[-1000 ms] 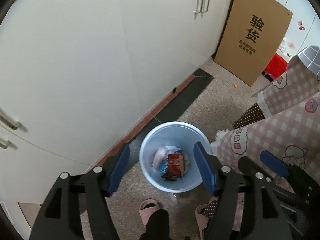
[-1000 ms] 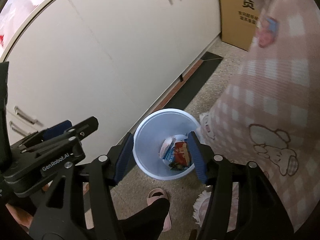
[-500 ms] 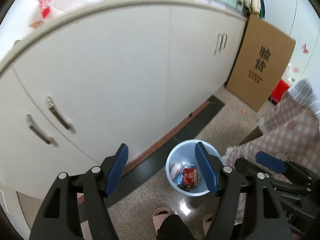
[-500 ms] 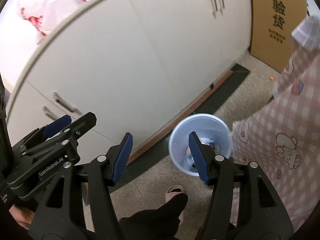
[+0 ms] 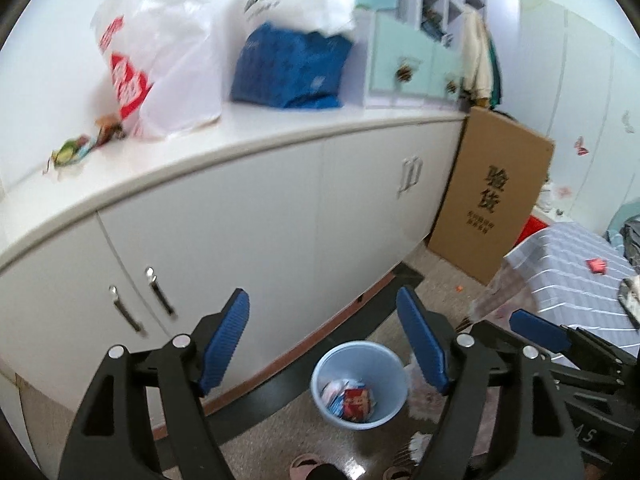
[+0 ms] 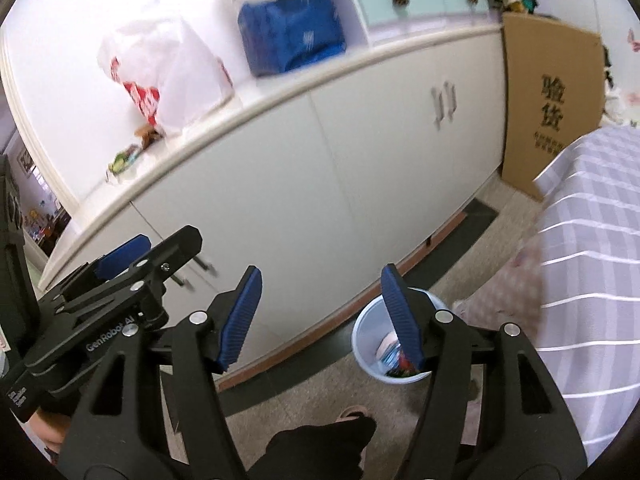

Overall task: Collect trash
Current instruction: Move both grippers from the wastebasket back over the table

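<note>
A light blue bin (image 5: pixel 385 364) (image 6: pixel 365 354) stands on the floor by the white cabinet, with several snack wrappers (image 5: pixel 352 398) (image 6: pixel 394 356) inside. A green wrapper (image 5: pixel 70 152) (image 6: pixel 124 158) and a brown one (image 5: pixel 108 126) (image 6: pixel 146 134) lie on the countertop at the left. High above the bin, my left gripper (image 5: pixel 322 300) has its jaws opening with nothing between them. My right gripper (image 6: pixel 320 276) is also opening and empty; its right finger overlaps the bin in the right wrist view. Each gripper shows at the edge of the other's view.
On the white counter (image 5: pixel 260 140) stand white plastic bags (image 5: pixel 160 68), a blue bag (image 5: pixel 292 68) and teal drawers (image 5: pixel 408 64). A cardboard box (image 5: pixel 492 196) leans against the cabinet's far end. A striped bed (image 6: pixel 592 240) fills the right. A person's slippered feet (image 6: pixel 352 416) are near the bin.
Both grippers have risen from just over the bin and tilted up, so the countertop and its bags came into view. The bin now looks small and low. Both jaws stand a little wider.
</note>
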Motion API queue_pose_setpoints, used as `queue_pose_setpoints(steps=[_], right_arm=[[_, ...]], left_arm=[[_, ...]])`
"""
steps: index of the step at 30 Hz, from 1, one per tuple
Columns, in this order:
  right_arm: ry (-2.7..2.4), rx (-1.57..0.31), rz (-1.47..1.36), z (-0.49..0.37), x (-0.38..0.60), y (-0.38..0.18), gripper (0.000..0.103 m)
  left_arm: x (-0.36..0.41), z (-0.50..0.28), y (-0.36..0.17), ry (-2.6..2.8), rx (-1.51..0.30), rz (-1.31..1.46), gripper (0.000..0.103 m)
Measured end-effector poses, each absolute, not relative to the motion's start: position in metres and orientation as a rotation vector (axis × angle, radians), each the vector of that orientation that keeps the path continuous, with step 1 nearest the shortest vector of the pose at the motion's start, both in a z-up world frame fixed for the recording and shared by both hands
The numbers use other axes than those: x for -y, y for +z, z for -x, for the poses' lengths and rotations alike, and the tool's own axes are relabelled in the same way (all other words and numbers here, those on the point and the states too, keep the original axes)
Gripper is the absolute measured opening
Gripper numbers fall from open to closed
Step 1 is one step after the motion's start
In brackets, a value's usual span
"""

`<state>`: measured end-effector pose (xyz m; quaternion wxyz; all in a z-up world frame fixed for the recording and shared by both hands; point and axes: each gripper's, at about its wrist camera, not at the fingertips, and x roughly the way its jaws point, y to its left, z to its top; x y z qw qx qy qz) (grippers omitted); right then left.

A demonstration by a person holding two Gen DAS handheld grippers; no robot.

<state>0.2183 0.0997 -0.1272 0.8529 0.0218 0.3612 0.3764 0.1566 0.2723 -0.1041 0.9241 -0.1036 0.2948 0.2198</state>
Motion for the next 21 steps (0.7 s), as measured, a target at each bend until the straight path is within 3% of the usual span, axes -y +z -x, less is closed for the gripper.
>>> queue_pose_setpoints(steps=[10, 21], right_arm=[[0.59, -0.662, -0.13, -0.232, 0.033, -0.094, 0.067], [0.207, -0.625, -0.366, -0.251, 0.219, -0.116, 0.073]], left_arm=[[-0.151, -0.198, -0.073, 0.248, -0.58, 0.141, 0.077], [-0.016, -0.268, -0.099, 0.033, -0.7, 0.096, 0.077]])
